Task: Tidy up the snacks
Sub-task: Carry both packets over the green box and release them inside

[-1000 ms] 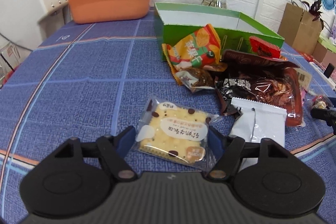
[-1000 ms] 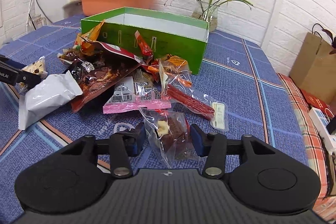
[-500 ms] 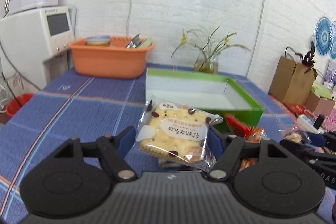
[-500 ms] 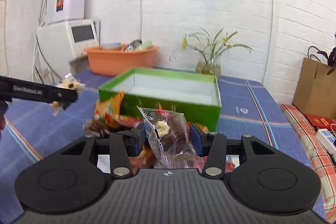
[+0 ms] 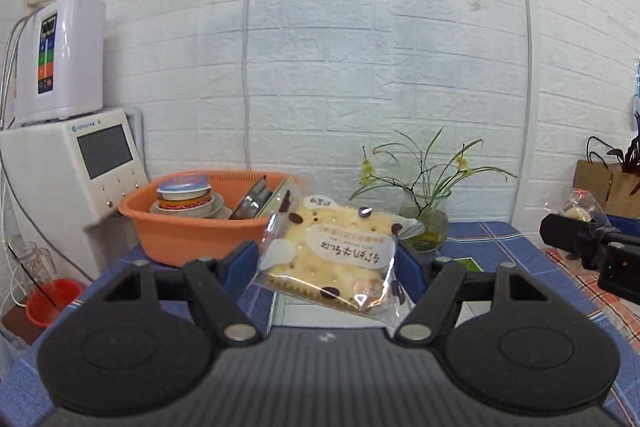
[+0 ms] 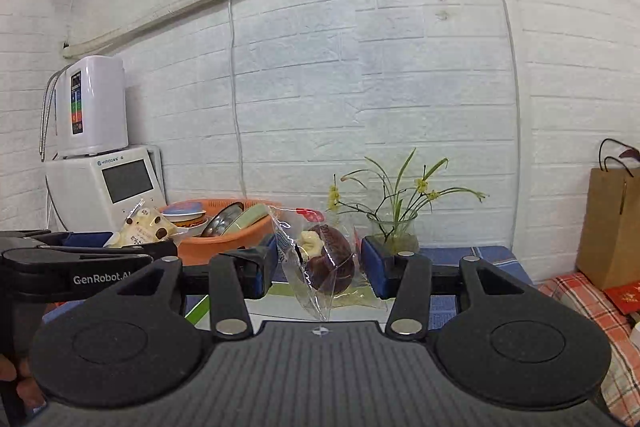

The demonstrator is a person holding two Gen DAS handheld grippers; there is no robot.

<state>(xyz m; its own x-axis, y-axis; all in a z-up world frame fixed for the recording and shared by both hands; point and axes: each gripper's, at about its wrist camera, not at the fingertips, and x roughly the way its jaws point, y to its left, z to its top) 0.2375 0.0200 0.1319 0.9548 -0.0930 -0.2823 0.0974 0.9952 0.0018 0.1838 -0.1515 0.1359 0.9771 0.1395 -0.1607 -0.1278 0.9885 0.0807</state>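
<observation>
My left gripper (image 5: 328,263) is shut on a clear packet of yellow crackers with dark dots (image 5: 332,259) and holds it high above the table. My right gripper (image 6: 318,259) is shut on a clear packet with a brown and white pastry (image 6: 324,255), also held up. Each gripper shows in the other's view: the right gripper (image 5: 580,231) at the right edge, the left gripper (image 6: 132,243) at the left with the cracker packet (image 6: 144,227). A sliver of the green box's edge (image 6: 200,307) and white inside (image 5: 320,313) shows low between the fingers. The snack pile is out of view.
An orange basin (image 5: 188,231) with dishes stands at the back left. A glass vase with a plant (image 5: 428,223) stands at the back middle. White appliances (image 5: 72,179) stand at the left. A brown paper bag (image 6: 612,227) is at the right. A white brick wall is behind.
Both grippers have risen from the table with their packets and tilted upward, so the views now show mostly the wall. The green box has dropped almost out of sight.
</observation>
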